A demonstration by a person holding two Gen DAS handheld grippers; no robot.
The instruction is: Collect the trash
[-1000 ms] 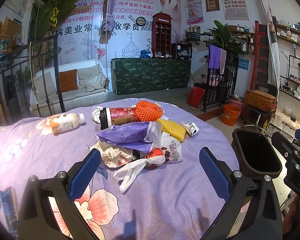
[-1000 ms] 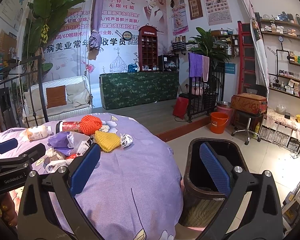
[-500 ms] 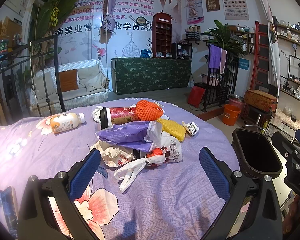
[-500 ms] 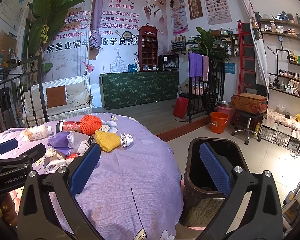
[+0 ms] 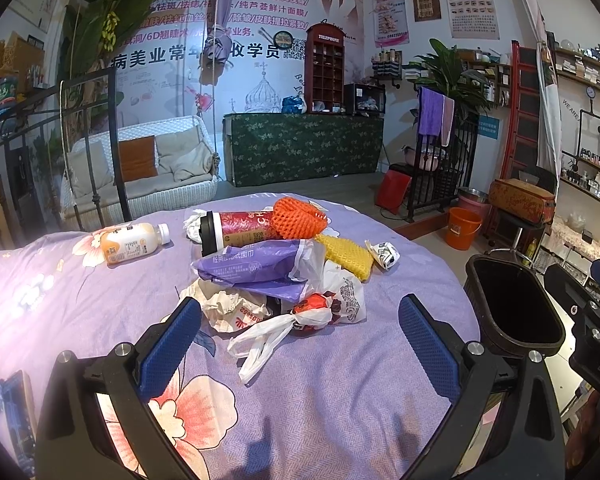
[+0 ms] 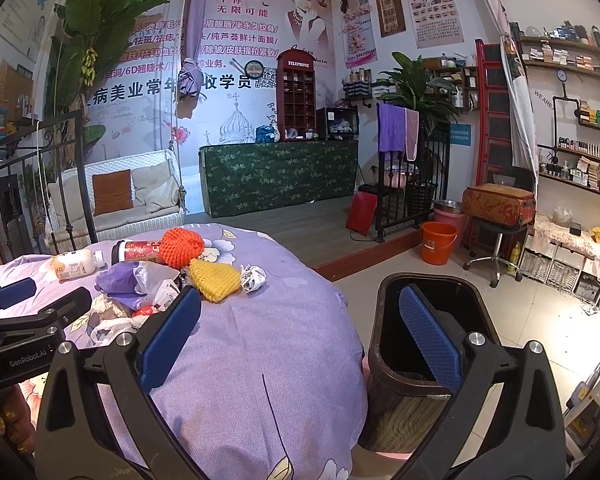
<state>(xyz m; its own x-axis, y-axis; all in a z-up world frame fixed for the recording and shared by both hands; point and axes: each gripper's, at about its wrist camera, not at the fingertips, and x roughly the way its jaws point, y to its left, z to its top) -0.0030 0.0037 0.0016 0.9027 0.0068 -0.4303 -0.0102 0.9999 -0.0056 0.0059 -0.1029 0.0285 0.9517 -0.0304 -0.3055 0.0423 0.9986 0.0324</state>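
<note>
A heap of trash lies on the purple flowered tablecloth (image 5: 320, 400): a purple wrapper (image 5: 256, 266), a red cup with black lid (image 5: 236, 230), orange foam net (image 5: 298, 218), yellow foam net (image 5: 346, 256), crumpled paper (image 5: 230, 306), a white plastic bag (image 5: 268, 338), a small paper ball (image 5: 386, 255). A drink bottle (image 5: 130, 238) lies apart at the left. My left gripper (image 5: 300, 344) is open and empty, just short of the heap. My right gripper (image 6: 300, 332) is open and empty, above the table edge and the dark bin (image 6: 424, 360).
The bin (image 5: 512, 304) stands on the floor beside the table's right edge. An orange bucket (image 6: 438, 242), a stool (image 6: 496, 240) and shelves stand beyond it. A swing sofa (image 5: 140, 168) and green counter (image 5: 304, 148) are behind the table.
</note>
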